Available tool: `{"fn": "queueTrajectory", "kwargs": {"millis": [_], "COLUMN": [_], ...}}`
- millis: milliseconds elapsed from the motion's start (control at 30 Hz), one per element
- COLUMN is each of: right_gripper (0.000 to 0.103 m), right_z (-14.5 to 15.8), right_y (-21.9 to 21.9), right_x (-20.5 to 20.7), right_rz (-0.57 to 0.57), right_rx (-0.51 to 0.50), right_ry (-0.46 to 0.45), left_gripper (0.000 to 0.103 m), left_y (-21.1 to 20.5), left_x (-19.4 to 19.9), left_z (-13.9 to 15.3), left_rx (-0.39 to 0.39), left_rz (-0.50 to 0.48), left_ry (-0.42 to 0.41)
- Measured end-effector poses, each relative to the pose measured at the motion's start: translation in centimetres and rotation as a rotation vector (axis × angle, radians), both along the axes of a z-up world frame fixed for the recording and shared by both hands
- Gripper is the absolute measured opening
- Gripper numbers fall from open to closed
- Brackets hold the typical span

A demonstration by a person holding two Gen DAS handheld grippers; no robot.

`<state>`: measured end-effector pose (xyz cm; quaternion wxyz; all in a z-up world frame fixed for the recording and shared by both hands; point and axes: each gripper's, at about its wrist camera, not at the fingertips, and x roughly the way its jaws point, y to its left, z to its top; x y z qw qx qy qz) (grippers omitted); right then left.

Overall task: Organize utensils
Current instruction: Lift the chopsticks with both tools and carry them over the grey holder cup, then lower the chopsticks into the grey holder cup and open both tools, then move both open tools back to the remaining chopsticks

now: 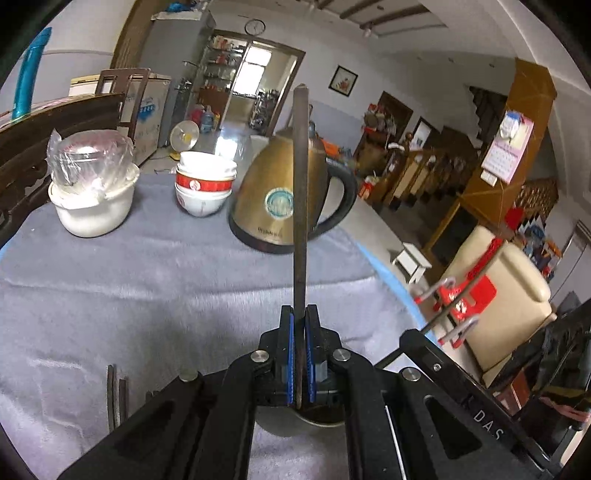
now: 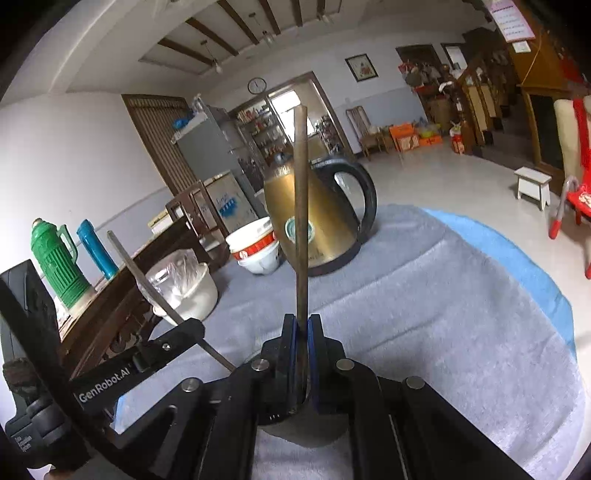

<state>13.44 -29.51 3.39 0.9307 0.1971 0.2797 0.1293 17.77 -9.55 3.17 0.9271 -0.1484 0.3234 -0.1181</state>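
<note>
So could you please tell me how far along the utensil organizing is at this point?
Nothing looks put away yet. In hand: the left tongs are shut on a spoon handle, and the right tongs are shut on another spoon handle. Left to do: placing both, plus two more handles lying on the grey cloth. No holder is identifiable.

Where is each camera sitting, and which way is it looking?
Left wrist: sits on the left gripper, looking along its utensil handle over the grey tablecloth toward the gold kettle; the other gripper's edge shows at right.
Right wrist: sits on the right gripper, holding its own handle, facing the same kettle; the left gripper shows at left.
Both share kettle, bowls, wall clock.
</note>
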Motion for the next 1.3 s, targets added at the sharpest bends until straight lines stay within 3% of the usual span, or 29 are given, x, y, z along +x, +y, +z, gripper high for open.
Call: {"fn": "queueTrajectory", "kwargs": {"millis": [267,333,400,633,700,733,800,833,900,1000,1200,1300], "right_gripper": [0.010,0.011,0.011,0.011,0.013,0.023,0.066,0.095,0.097,0.096,0.096,0.096], "right_z": [-1.1,-1.0,-0.9,1.2,1.8,2.0,1.9,1.6,0.9,-1.0,-4.9,-5.9], "right_y": [0.4,0.3,0.2,-0.8,-1.1,-1.2,-1.3,-1.3,-0.9,0.2,3.1,4.6], "right_x": [0.5,0.6,0.8,-1.5,-2.7,-3.4,-4.8,-5.7,-7.5,-8.7,-9.5,-9.4], "right_rz": [0.012,0.009,0.009,-0.026,-0.043,-0.053,-0.070,-0.082,-0.085,-0.046,0.021,0.060], "right_rx": [0.008,0.012,0.011,0.008,0.008,0.008,0.009,0.007,-0.014,-0.050,-0.104,-0.137], "right_ry": [0.063,0.083,0.101,0.072,0.062,0.058,0.055,0.048,0.037,0.110,0.248,0.278], "left_gripper": [0.008,0.020,0.042,0.057,0.071,0.075,0.082,0.082,0.082,0.082,0.082,0.082], "left_y": [-0.2,0.1,0.6,3.2,4.5,5.3,6.8,7.4,8.8,11.1,15.1,15.8], "left_x": [-0.2,-0.3,-0.8,-4.1,-5.7,-6.6,-8.1,-8.7,-9.9,-11.2,-12.9,-13.4], "left_z": [-0.5,-0.3,0.0,2.4,2.9,2.9,2.5,2.1,0.8,-1.8,-6.1,-7.2], "left_rx": [0.027,0.028,0.012,-0.005,0.004,0.018,0.066,0.091,0.147,0.203,0.225,0.227], "left_rz": [-0.019,-0.016,-0.011,0.029,0.060,0.081,0.126,0.143,0.176,0.235,0.342,0.361], "left_ry": [0.040,0.041,0.049,-0.007,-0.026,-0.036,-0.035,-0.024,0.015,0.112,0.275,0.312]}}
